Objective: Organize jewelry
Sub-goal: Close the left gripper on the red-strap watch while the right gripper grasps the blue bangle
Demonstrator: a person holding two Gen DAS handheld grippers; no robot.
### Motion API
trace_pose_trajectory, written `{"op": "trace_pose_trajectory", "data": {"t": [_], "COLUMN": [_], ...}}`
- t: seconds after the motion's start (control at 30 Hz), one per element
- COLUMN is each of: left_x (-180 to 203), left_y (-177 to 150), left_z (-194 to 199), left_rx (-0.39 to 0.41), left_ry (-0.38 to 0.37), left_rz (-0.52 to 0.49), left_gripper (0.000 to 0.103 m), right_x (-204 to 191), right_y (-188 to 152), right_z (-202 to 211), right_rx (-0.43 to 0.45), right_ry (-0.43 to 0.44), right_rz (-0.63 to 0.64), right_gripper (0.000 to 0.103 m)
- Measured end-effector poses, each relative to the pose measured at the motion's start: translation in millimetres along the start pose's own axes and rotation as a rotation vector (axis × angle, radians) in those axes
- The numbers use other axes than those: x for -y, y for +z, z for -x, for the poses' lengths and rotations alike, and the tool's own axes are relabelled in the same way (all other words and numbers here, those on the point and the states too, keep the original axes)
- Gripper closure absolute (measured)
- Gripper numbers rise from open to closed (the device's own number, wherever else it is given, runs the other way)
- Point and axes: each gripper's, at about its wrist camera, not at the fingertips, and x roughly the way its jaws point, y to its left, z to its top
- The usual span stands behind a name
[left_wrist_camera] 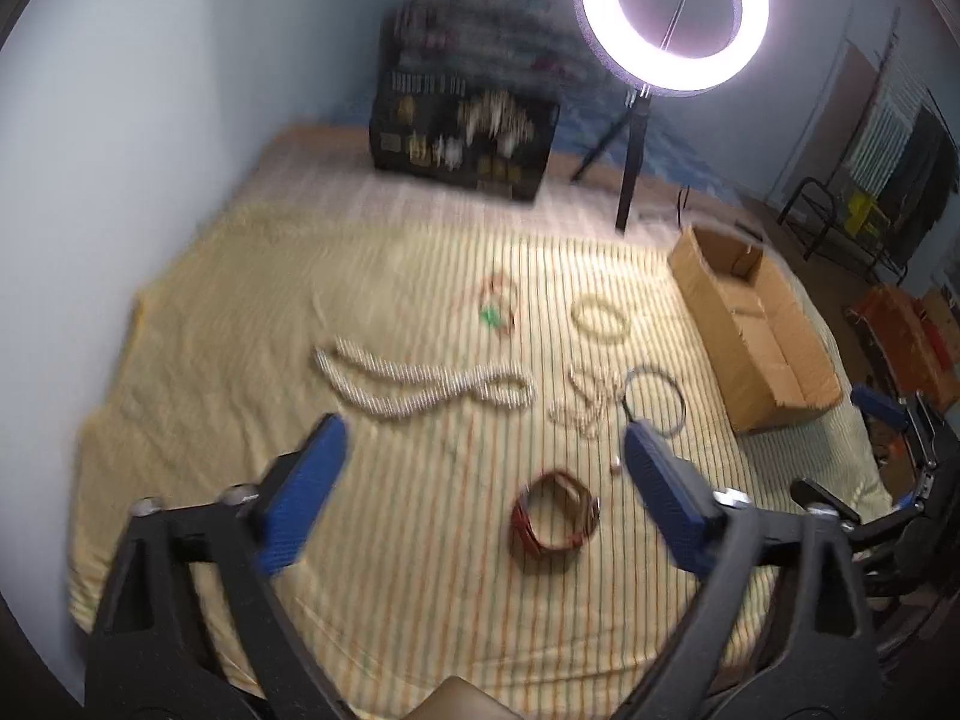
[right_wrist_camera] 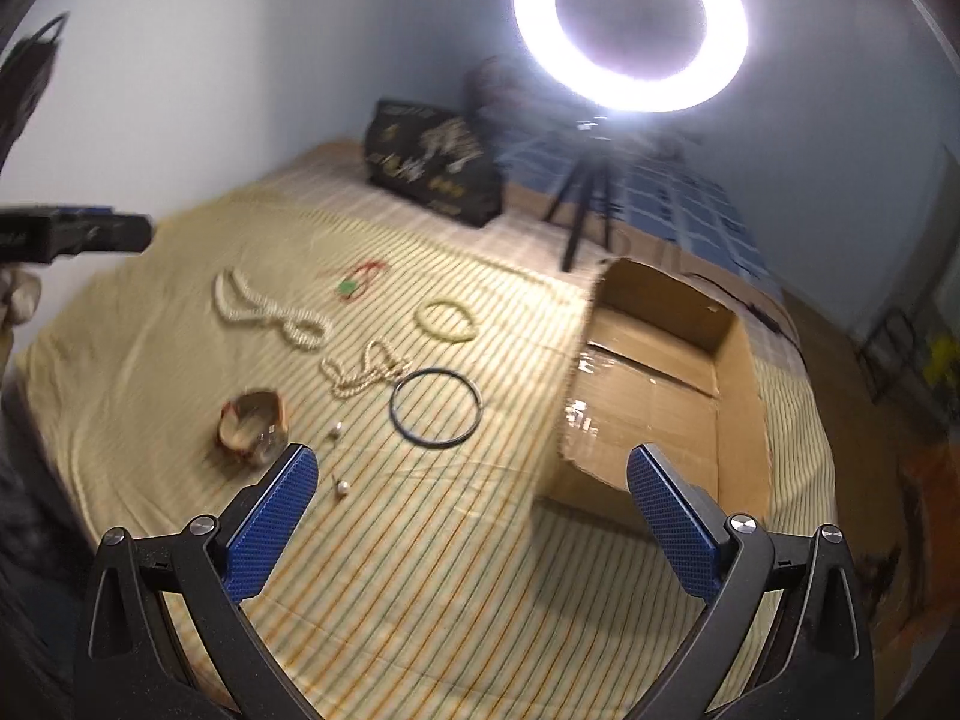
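Cardboard box (right_wrist_camera: 672,396) sits open beside the black ring (right_wrist_camera: 436,408), beads and red bracelet (left_wrist_camera: 555,519) so they can go in, while the left gripper (left_wrist_camera: 480,474) and right gripper (right_wrist_camera: 474,501) hang wide and empty.

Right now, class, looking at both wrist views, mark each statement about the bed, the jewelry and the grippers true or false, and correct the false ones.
1. The black ring lies inside the cardboard box. False: it lies on the striped cover, beside the box.
2. The left gripper holds the red bracelet. False: its jaws are apart and empty, and the bracelet lies on the cover.
3. The right gripper is open and empty. True.
4. The ring light is lit. True.
5. The pearl necklace hangs from the box. False: it lies on the cover.
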Motion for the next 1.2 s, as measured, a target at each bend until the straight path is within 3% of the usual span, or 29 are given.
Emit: {"op": "trace_pose_trajectory", "data": {"t": [0.1,0.23,0.33,0.4,0.5,0.63,0.9,1.2], "left_x": [0,6,14,18,22,24,19,24], "left_y": [-8,-14,-19,-20,-22,-26,-32,-32], "left_z": [-15,-27,-34,-39,-47,-61,-88,-99], "left_rx": [-0.066,-0.095,-0.125,-0.150,-0.181,-0.234,-0.333,-0.364], "left_ry": [-0.002,0.054,0.049,0.035,0.020,0.018,0.004,0.002], "left_rz": [-0.002,-0.071,-0.108,-0.123,-0.133,-0.137,-0.085,-0.075], "left_gripper": [0.031,0.039,0.042,0.048,0.055,0.065,0.069,0.069], "right_x": [-12,-12,-14,-18,-21,-19,-16,-26], "right_y": [2,4,5,5,6,7,6,16], "right_z": [-8,-31,-52,-63,-79,-97,-111,-123], "right_rx": [-0.022,-0.100,-0.158,-0.193,-0.229,-0.268,-0.298,-0.299], "right_ry": [0.011,0.100,0.154,0.193,0.213,0.227,0.269,0.263], "right_rz": [0.077,0.069,0.059,0.069,0.081,0.049,0.016,0.049], "right_gripper": [0.002,0.026,0.041,0.048,0.049,0.067,0.075,0.079]}}
